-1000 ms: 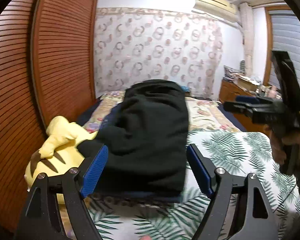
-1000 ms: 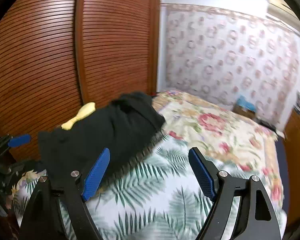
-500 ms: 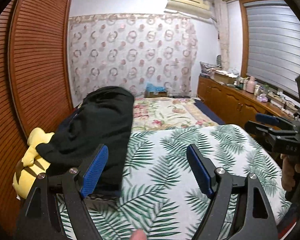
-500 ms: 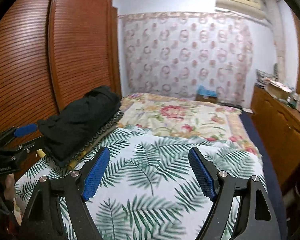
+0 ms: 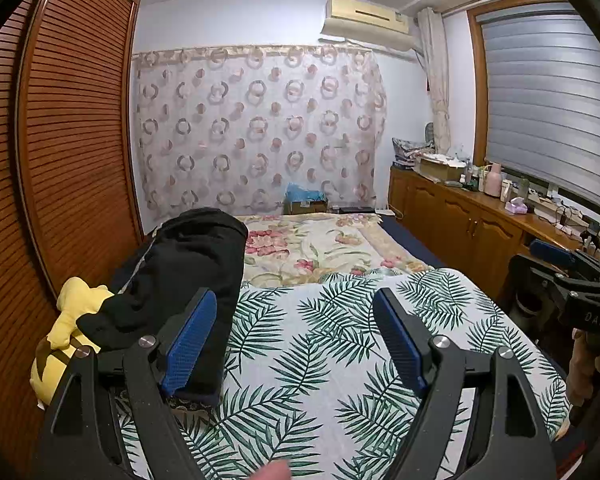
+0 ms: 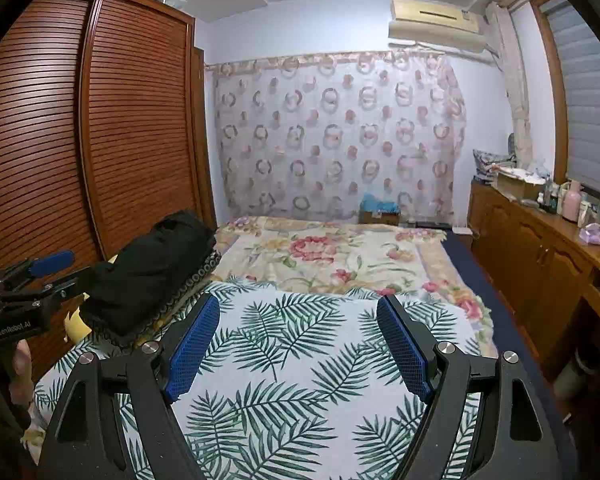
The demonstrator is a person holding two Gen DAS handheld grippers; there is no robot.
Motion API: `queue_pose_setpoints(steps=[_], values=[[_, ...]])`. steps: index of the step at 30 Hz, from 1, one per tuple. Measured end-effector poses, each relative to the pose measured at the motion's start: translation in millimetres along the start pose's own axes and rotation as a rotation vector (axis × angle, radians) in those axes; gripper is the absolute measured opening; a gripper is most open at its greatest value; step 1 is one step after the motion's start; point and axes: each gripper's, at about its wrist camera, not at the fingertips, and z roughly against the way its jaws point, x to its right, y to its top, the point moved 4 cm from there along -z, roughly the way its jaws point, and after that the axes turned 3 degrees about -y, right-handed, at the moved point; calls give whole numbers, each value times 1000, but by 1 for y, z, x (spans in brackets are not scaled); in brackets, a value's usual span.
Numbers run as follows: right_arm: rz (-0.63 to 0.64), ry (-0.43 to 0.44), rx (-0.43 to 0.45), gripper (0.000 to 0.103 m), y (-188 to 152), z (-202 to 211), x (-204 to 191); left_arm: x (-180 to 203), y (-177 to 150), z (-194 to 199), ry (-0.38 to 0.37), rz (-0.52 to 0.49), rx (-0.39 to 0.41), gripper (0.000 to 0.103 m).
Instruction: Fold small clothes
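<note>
Black folded fabric bundle (image 5: 188, 276) now sits at the bed's left edge; you've swung both tongs, left (image 5: 296, 340) and right (image 6: 300, 346), away, released and empty, so this fold looks finished.

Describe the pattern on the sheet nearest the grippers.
Green palm fronds on white sheet; clearest in the right wrist view.

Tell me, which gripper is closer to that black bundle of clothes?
Left. The left gripper hovers right beside the black bundle; the right gripper sits farther off over the palm-leaf sheet.
</note>
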Motion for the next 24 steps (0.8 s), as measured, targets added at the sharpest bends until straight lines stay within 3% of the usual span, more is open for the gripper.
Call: queue_pose_setpoints(steps=[11, 24], values=[[-23, -15, 6, 82, -29, -5, 11, 0, 0, 0, 7, -2, -1, 81], [-19, -22, -5, 82, -27, -6, 18, 1, -1, 0, 11, -1, 0, 81]])
